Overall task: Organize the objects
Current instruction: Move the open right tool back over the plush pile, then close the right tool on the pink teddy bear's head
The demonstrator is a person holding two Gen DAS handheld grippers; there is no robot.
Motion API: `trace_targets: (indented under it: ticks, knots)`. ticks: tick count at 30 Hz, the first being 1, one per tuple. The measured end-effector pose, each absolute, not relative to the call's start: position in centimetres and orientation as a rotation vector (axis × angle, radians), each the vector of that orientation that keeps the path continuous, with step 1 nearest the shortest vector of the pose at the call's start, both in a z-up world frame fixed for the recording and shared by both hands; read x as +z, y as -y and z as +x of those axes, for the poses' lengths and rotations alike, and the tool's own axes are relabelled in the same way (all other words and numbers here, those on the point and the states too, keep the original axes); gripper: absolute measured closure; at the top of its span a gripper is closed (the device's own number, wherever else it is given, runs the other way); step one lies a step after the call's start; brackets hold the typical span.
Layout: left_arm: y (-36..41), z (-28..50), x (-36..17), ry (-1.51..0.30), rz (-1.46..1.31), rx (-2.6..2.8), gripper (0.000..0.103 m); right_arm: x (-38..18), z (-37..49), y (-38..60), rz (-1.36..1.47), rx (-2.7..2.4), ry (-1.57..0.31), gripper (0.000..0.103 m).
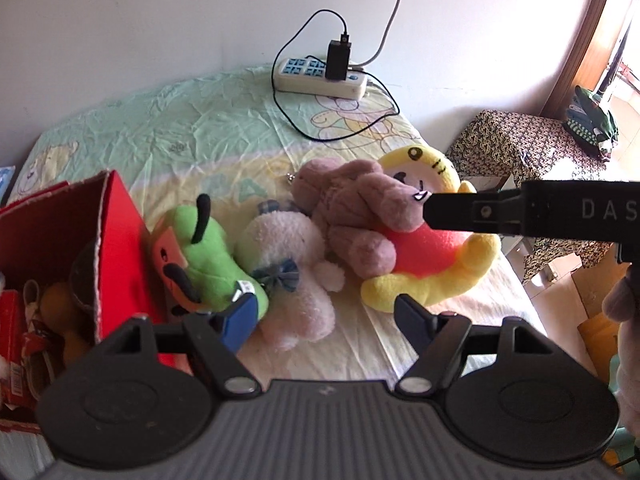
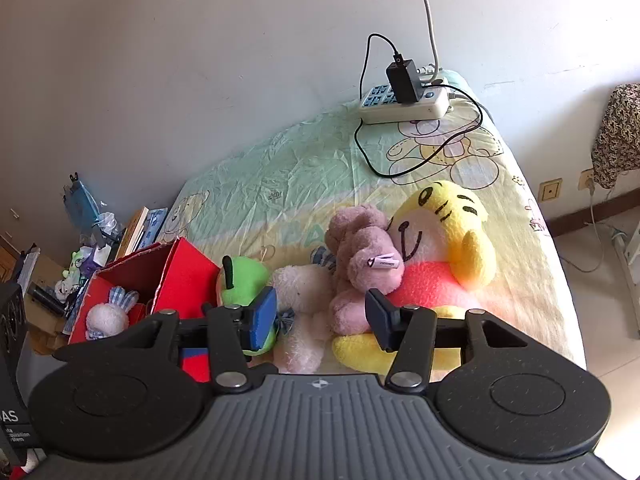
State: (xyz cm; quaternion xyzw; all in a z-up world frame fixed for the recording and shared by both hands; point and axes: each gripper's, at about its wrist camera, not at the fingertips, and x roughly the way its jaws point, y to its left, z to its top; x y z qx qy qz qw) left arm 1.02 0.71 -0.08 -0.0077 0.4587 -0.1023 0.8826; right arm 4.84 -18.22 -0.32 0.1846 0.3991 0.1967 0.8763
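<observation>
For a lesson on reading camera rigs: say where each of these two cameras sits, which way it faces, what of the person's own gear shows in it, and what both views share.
Left wrist: sits on the left gripper, looking down along its open fingers at the plush toys on the bed; the right gripper reaches in from the right edge.
Right wrist: sits on the right gripper, facing the same toys from further right; its own open fingers show.
Shared: red box, green plush, yellow plush, power strip.

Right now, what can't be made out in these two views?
- Red box contents: left wrist view, its wall and the picture edge hide most.
- White plush head: right wrist view, left finger of the right hand-held gripper covers it.
- Desk clutter: too small.
</observation>
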Motion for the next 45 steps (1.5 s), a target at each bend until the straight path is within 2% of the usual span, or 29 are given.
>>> trace_targets:
  ticks: [3,19,28,33,45]
  knots:
    - [-0.8,1.7,-0.4,-0.976,-0.086,-0.228,0.029,-0.6,5.9,18.8,0.401,0.408,-0.833,0.056]
    - [1.4,5.5,-2.0,-1.045,0.009,-0.142,0.027,-2.7,10.5,18.9,0.426,0.348,-0.847,0.056]
    - [1.9,7.8,-3.4,-1.063,0.068,-0.146,0.024,-5.0,12.2,17.8,0.439,0.366,-0.949,0.057]
    - [1.9,8.6,-4.3,-1.091,0.058,-0.166,0.022,-6.3,12.6,17.3,0.443,0.367,-0.997,0.067]
    - [1.7,9.1,-5.5,-1.13,0.035,-0.174,0.017,-6.6,12.5,16.6,0.42,0.397,-1.022,0.072]
